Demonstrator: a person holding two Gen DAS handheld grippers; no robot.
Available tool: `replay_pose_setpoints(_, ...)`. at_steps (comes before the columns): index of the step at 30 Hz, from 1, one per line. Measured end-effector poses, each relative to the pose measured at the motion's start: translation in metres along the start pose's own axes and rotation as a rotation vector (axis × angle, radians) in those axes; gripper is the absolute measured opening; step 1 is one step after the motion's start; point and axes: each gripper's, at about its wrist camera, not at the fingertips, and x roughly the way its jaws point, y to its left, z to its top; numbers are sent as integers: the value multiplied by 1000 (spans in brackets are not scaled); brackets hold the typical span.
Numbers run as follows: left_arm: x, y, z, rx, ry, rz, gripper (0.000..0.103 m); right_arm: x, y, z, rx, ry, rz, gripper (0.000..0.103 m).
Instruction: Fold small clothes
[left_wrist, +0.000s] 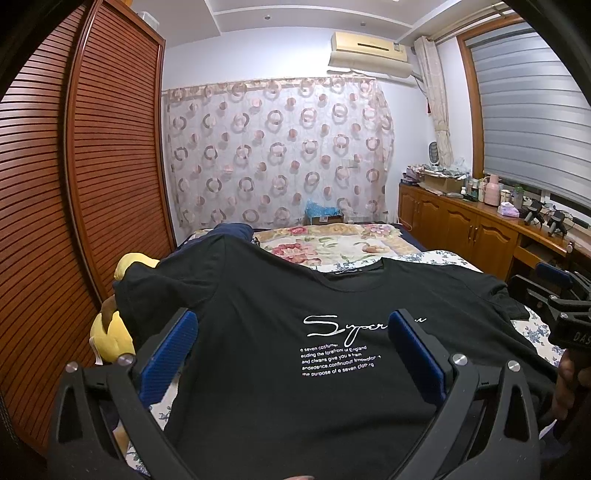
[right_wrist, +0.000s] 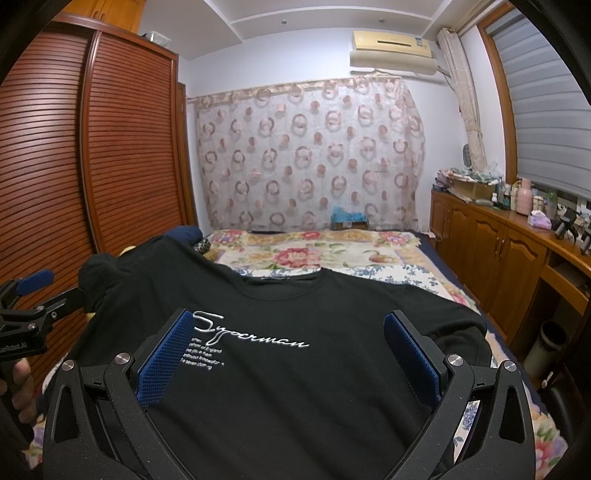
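The black printed T-shirt (right_wrist: 295, 369) lies face up on the flower-patterned bed (right_wrist: 369, 254), neckline toward the far wall, sleeves spread to either side. The left black gripper with blue pads (left_wrist: 291, 350) and the right black gripper with blue pads (right_wrist: 291, 350) hang side by side above its chest print, jaws spread wide. A yellow plush toy (left_wrist: 110, 332) sits at the bed's left edge, partly under the left sleeve. The slatted brown wooden wardrobe (left_wrist: 92, 166) stands left of the bed. The circle-patterned sheer curtain (right_wrist: 306, 147) hangs behind it. The low wooden cabinet (right_wrist: 498, 251) runs along the right, under the window.
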Motion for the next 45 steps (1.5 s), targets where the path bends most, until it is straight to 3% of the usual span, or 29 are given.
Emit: replay_pose_setpoints(45,-3,-1,2,3,-13,3,103,-2,0,0,0,0,1,103)
